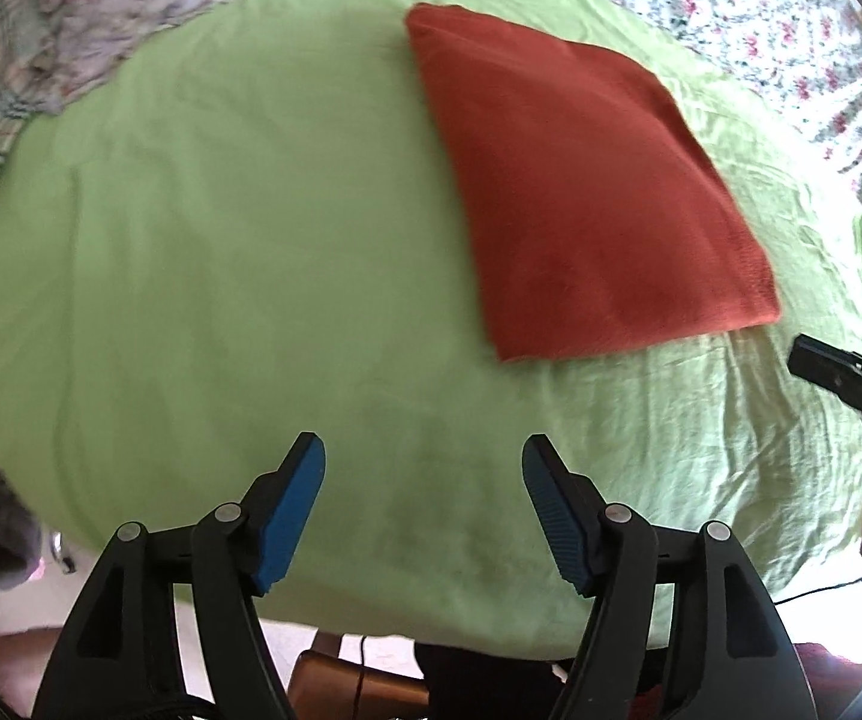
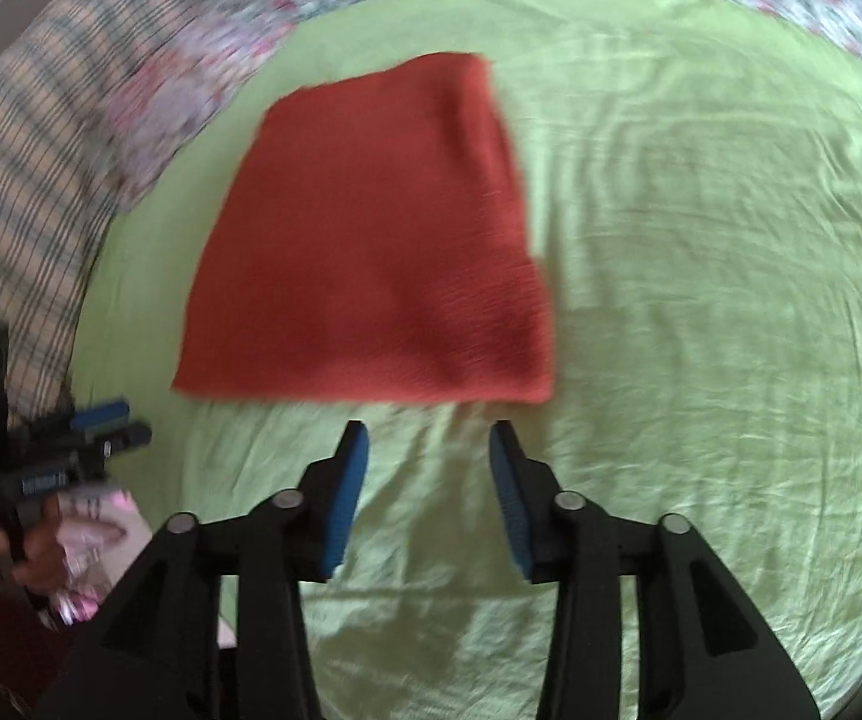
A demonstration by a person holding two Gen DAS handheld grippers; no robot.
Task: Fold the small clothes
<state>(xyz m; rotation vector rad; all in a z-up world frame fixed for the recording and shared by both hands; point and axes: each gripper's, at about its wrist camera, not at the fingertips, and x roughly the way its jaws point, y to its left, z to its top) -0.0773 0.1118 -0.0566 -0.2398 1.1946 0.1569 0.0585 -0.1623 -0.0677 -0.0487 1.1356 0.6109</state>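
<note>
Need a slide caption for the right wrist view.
Right gripper open and empty just short of the folded rust-red cloth on the green sheet.

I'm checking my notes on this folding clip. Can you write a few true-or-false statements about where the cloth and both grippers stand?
1. The red cloth lies folded flat on the green sheet. True.
2. The right gripper is clamped on the cloth. False: its jaws are open, nothing between them, just short of the cloth's near edge.
3. The left gripper is open and empty. True.
4. The left gripper hovers directly over the cloth. False: only green sheet lies below it; the cloth is further off.
</note>
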